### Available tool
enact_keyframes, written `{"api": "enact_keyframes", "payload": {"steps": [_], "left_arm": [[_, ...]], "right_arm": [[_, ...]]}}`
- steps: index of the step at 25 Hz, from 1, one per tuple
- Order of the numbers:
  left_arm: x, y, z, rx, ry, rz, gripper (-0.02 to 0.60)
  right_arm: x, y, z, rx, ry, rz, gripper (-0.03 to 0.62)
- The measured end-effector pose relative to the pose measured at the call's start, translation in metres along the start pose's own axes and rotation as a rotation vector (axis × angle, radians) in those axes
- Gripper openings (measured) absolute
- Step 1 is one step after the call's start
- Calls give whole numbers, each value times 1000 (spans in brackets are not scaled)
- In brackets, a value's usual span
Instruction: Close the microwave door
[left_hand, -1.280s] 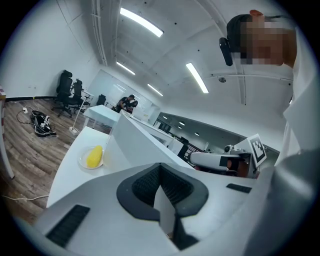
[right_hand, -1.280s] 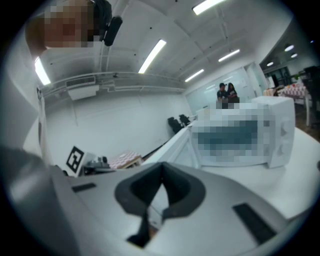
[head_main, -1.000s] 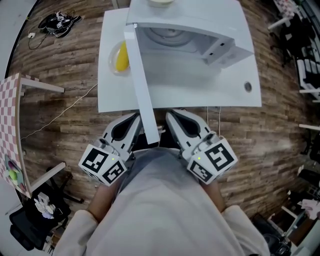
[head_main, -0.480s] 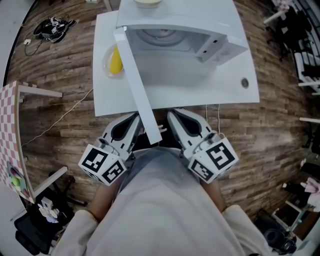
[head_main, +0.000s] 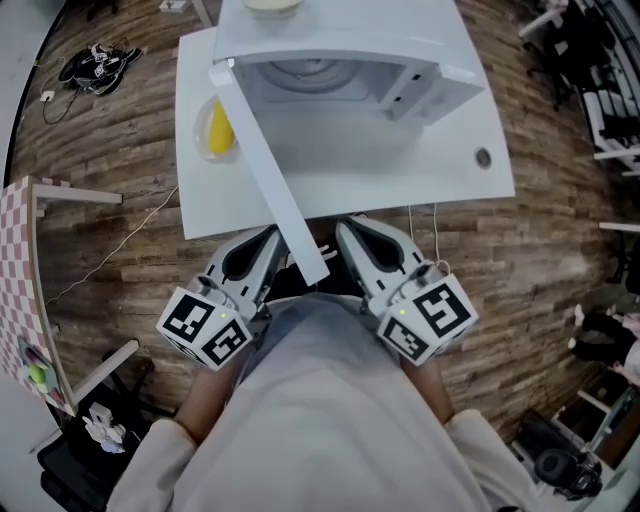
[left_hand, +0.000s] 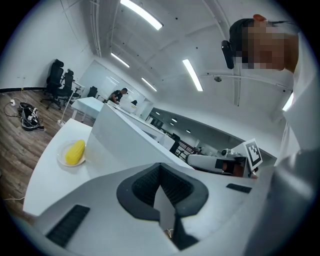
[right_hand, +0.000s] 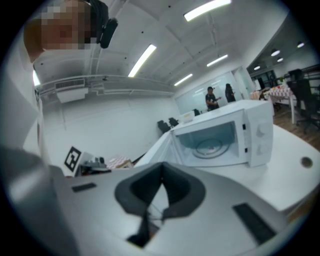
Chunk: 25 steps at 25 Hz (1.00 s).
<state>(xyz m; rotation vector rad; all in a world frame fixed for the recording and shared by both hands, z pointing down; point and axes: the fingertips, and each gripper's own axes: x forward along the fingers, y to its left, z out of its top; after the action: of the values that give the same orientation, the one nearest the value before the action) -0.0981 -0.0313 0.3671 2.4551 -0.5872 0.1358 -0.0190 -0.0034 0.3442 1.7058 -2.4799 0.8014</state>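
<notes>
Microwave door wide open, both grippers low in the middle of the frame.
The microwave (head_main: 340, 60) sits top centre on a white table (head_main: 450, 170). Its door (head_main: 268, 180) swings out toward the centre of the frame and ends between the left gripper (head_main: 268, 240) and the right gripper (head_main: 350, 232). Both grippers have their jaws pressed together on nothing. A corn cob (head_main: 217, 130) lies at the upper left.

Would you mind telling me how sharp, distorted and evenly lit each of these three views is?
Head view: sharp and evenly lit, but fisheye bows the edges of the table. Left gripper view: dark vignette corners, ceiling lights blown out, corn crisp. Right gripper view: softest; the right gripper near the lens is blurred, the microwave clearer.
</notes>
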Motion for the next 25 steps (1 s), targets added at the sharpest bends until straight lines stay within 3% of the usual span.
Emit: {"api": "enact_keyframes", "payload": {"steps": [25], "left_arm": [[27, -13, -2, -1, 28, -30, 17]], "right_arm": [[-19, -27, 5, 32, -24, -41, 18]]}}
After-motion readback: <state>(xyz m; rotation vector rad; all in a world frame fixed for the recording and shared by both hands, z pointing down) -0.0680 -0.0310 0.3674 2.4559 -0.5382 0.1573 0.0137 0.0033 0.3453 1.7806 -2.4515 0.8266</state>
